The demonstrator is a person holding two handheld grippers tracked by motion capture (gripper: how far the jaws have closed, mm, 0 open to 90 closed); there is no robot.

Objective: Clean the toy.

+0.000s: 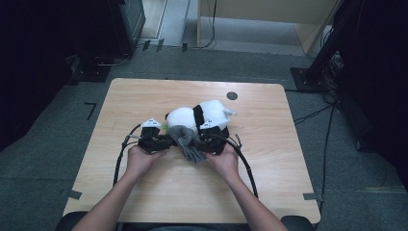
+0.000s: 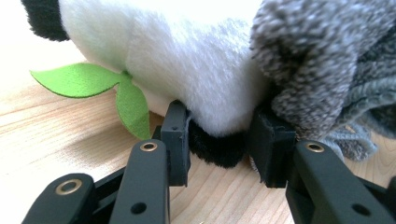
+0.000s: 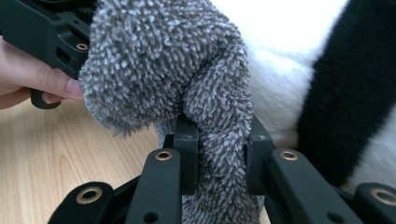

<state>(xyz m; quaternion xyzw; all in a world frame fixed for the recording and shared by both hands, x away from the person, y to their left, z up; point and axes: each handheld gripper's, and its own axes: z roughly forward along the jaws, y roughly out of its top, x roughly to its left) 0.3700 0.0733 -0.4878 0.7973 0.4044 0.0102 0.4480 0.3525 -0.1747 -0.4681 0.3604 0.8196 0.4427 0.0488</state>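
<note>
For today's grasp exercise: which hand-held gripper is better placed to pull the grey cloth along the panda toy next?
Right hand-held gripper: already pinching the grey cloth. The left straddles the panda toy.

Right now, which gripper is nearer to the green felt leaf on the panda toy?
Left. The left gripper grips the panda toy right beside the green felt leaf. The right gripper is farther, clamped on the grey fuzzy cloth on the toy's other side.
</note>
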